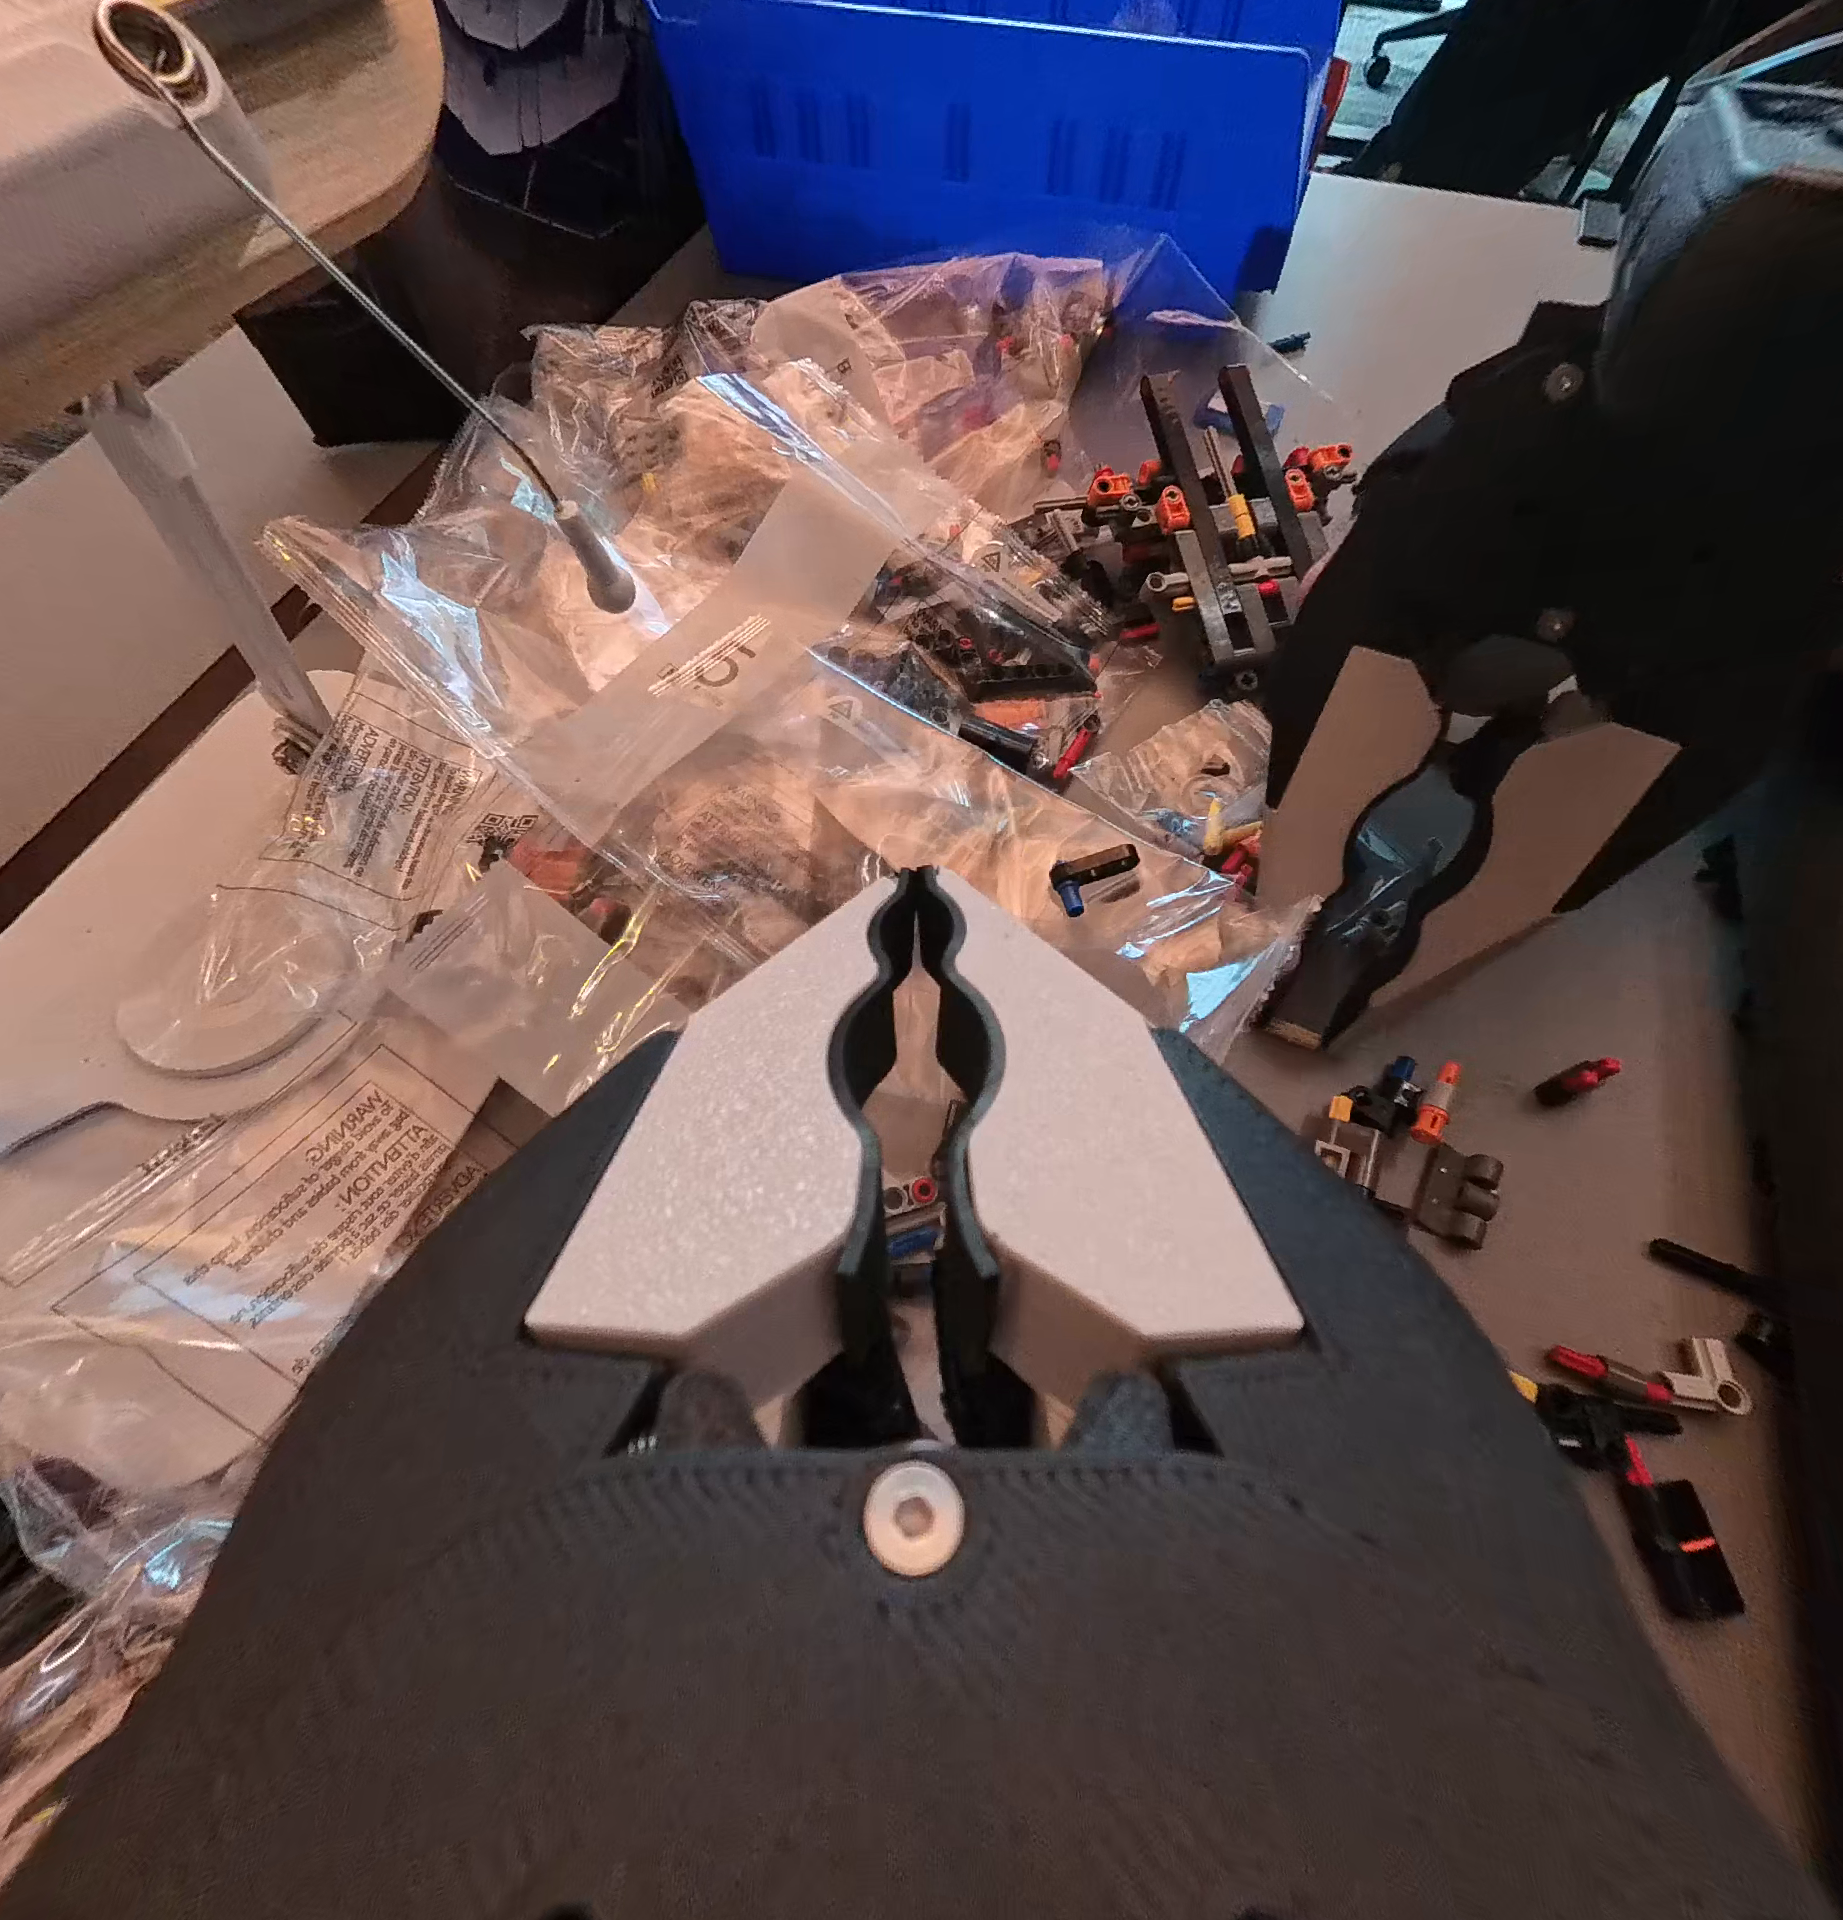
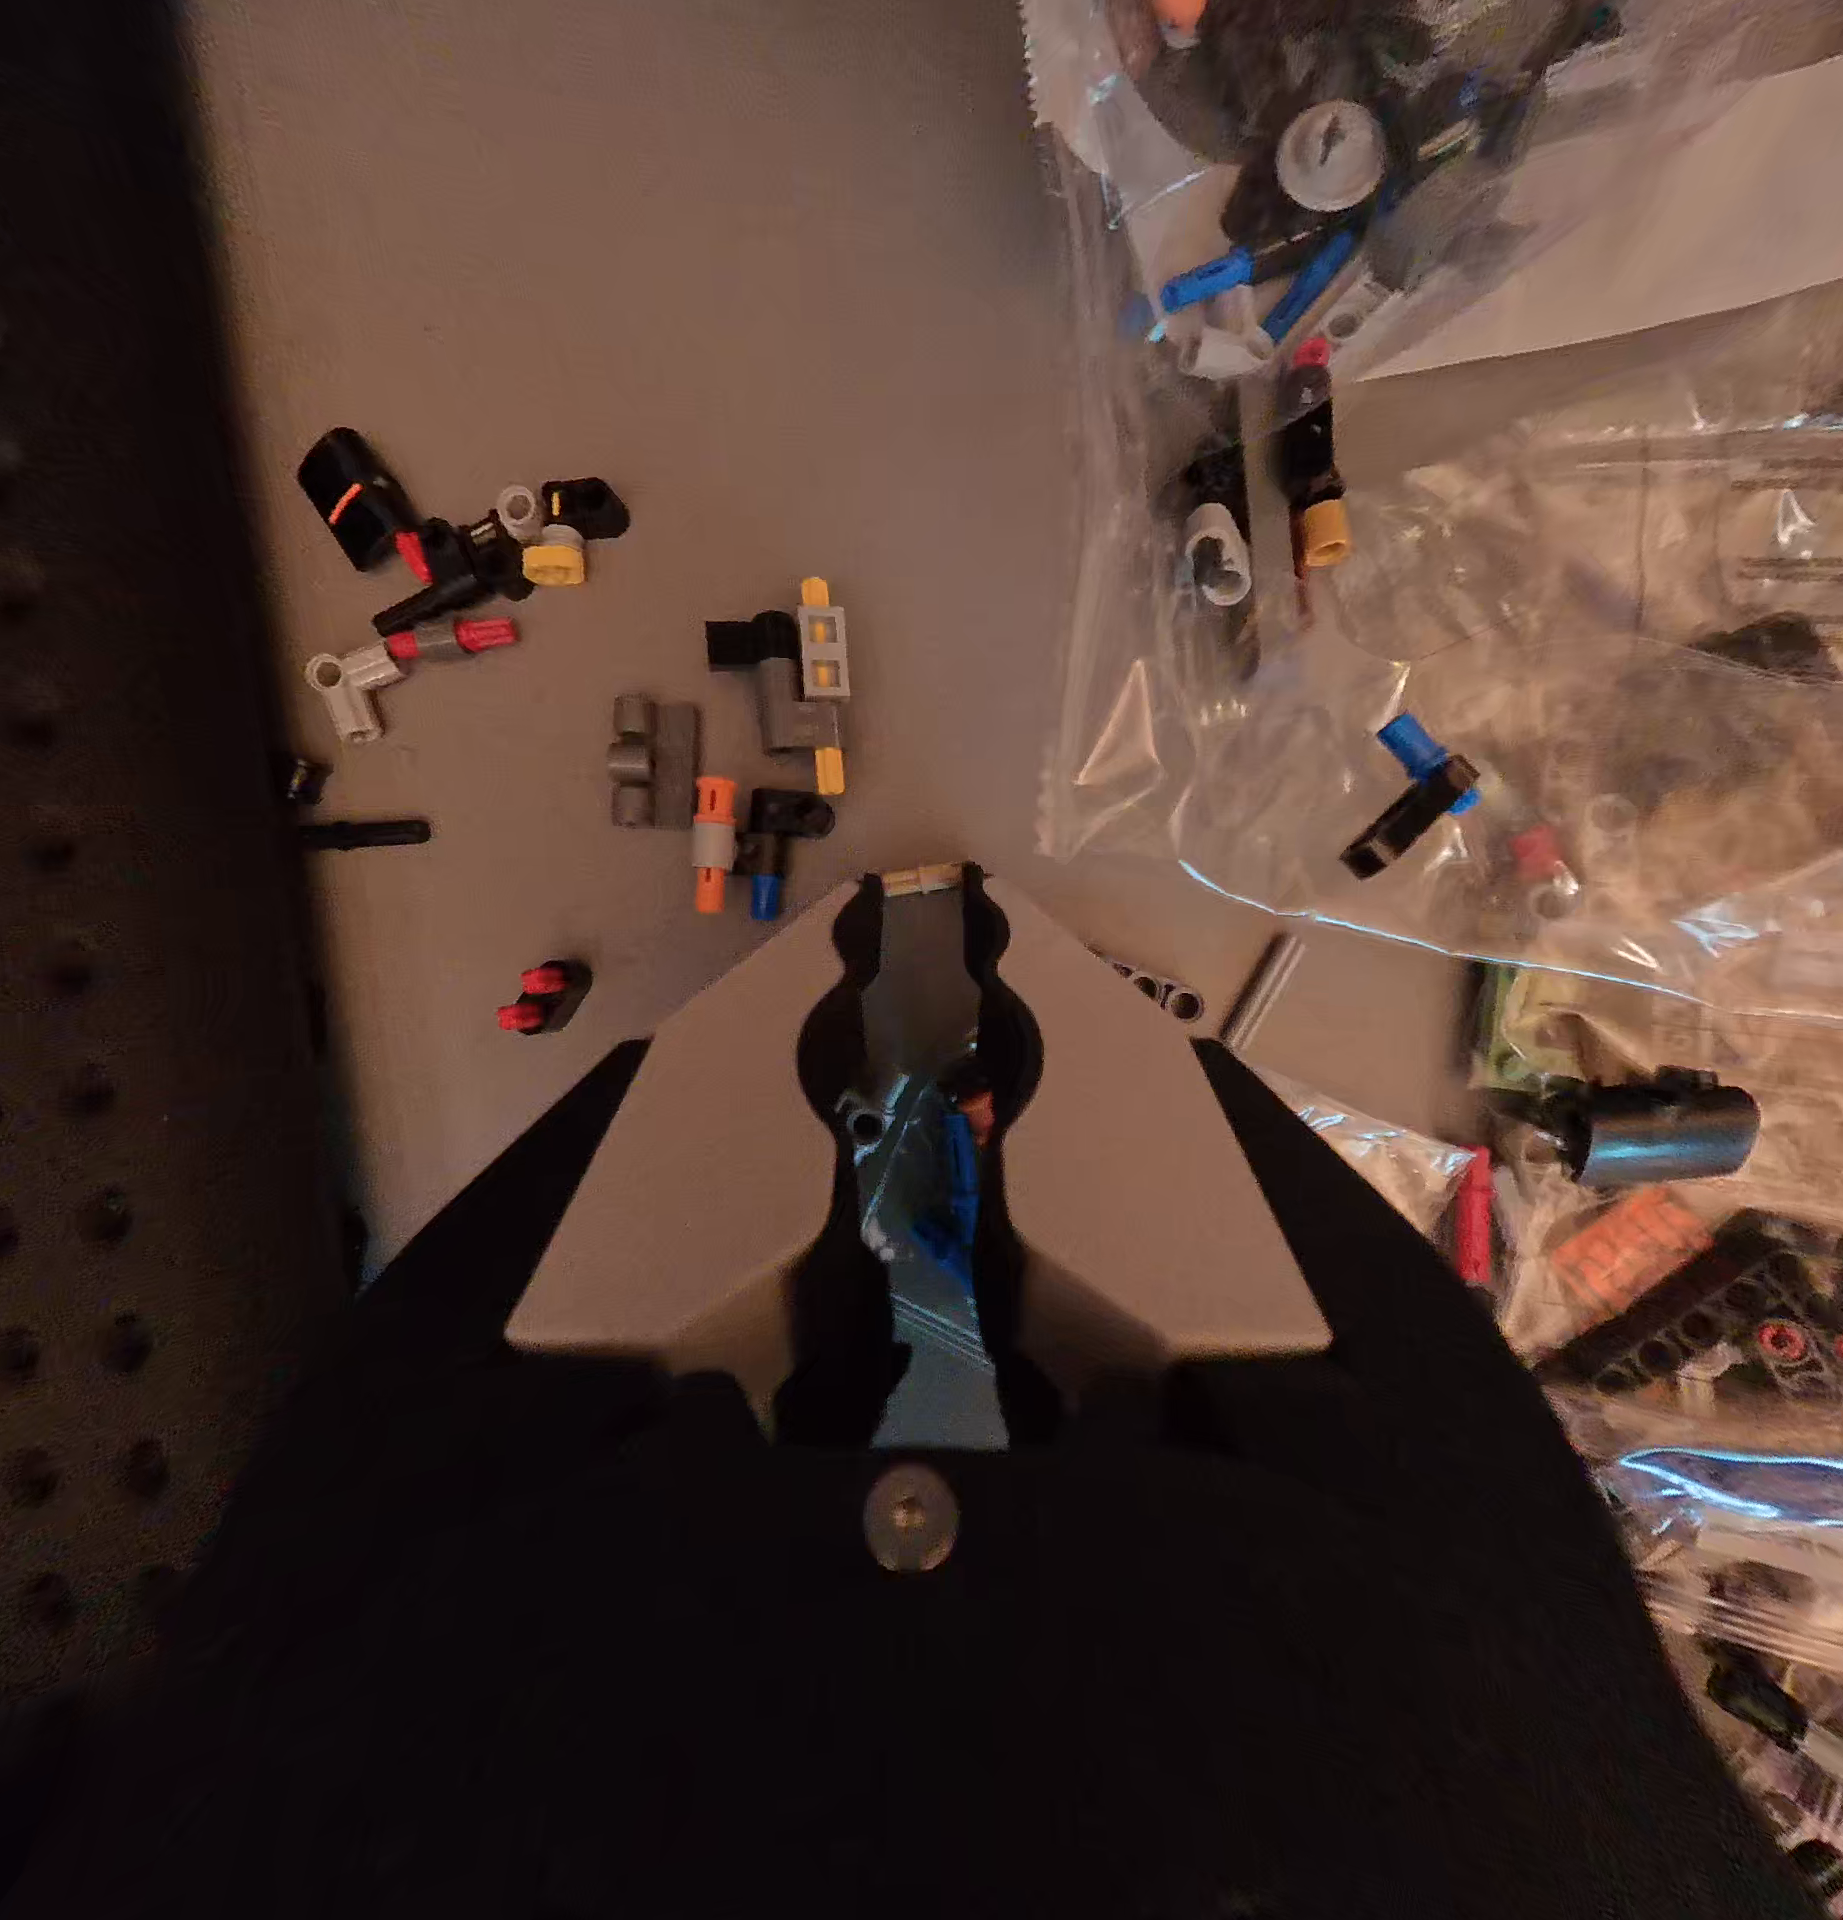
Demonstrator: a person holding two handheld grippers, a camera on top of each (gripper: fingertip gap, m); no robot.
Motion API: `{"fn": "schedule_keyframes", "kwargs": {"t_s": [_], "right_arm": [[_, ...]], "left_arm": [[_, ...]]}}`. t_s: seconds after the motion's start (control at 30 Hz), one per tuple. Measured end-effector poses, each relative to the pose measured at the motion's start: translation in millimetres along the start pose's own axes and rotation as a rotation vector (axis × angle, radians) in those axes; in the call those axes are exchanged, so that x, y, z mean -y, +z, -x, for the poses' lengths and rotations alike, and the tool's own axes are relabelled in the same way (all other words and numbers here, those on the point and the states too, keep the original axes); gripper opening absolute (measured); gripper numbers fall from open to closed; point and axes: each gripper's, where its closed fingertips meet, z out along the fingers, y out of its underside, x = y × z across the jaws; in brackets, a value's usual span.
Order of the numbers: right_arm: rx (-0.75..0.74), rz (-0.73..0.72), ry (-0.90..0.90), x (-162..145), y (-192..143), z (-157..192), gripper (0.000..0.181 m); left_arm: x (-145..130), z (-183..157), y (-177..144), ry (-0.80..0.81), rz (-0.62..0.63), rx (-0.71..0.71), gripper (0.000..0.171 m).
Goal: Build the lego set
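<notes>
Our left gripper [image 1: 919,878] hung low over the clear bags [image 1: 543,748], jaws clenched with nothing between the tips. At the frame's right, our right gripper [image 2: 925,878] pointed down at the desk [image 2: 688,260]; its jaws stood a little apart around a small tan piece [image 2: 922,879], though we could not tell whether they gripped it. Bare desk lay just beyond it, bounded on the left by a dark edge and on the right by the bags. Loose lego pieces [image 2: 761,727] sat scattered there. The bags held more parts. Farther off, right of centre, the half-built lego frame [image 1: 1223,520] rested beside the bags. A blue bin [image 1: 990,135] closed off the far edge.
</notes>
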Motion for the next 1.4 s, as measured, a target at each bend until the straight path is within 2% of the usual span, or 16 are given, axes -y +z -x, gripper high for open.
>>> {"fn": "schedule_keyframes", "kwargs": {"t_s": [0.27,0.4,0.5,0.57,0.67,0.73,0.77,0.97,1.07,1.23,1.33,1.4], "right_arm": [[0.039,-0.042,-0.020,5,-7,7,0.012],[0.042,-0.278,-0.026,45,-50,5,0.012],[-0.061,-0.376,0.023,68,-72,-27,0.012],[-0.124,-0.355,0.076,73,-68,-54,0.012],[-0.109,-0.327,0.112,83,-45,-73,0.014],[-0.159,-0.283,0.106,84,-34,-82,0.033],[-0.183,-0.262,0.102,82,-33,-85,0.033],[-0.184,-0.245,0.175,49,-57,-87,0.019],[-0.139,-0.162,0.169,32,-48,-77,0.020],[-0.134,-0.073,0.159,27,-28,-74,0.024],[-0.152,-0.024,0.149,20,-20,-76,0.001],[-0.145,-0.028,0.135,20,-19,-73,0.000]], "left_arm": [[1,1,-2,-0.004,-0.008,-0.002,0.000],[2,0,-3,-0.002,-0.009,-0.008,0.000],[4,0,-4,-0.009,-0.023,-0.016,0.000],[5,-1,-5,-0.015,-0.031,-0.021,0.000],[5,0,-6,-0.016,-0.035,-0.021,0.000],[5,0,-7,-0.015,-0.035,-0.021,0.000],[5,1,-7,-0.015,-0.036,-0.020,0.000],[6,1,-9,-0.022,-0.041,-0.023,0.000],[4,0,-6,-0.014,-0.029,-0.023,0.000],[4,-1,-5,-0.015,-0.026,-0.023,0.000],[3,-1,-5,-0.013,-0.022,-0.025,0.000],[2,-2,-4,-0.011,-0.017,-0.028,0.000]]}}
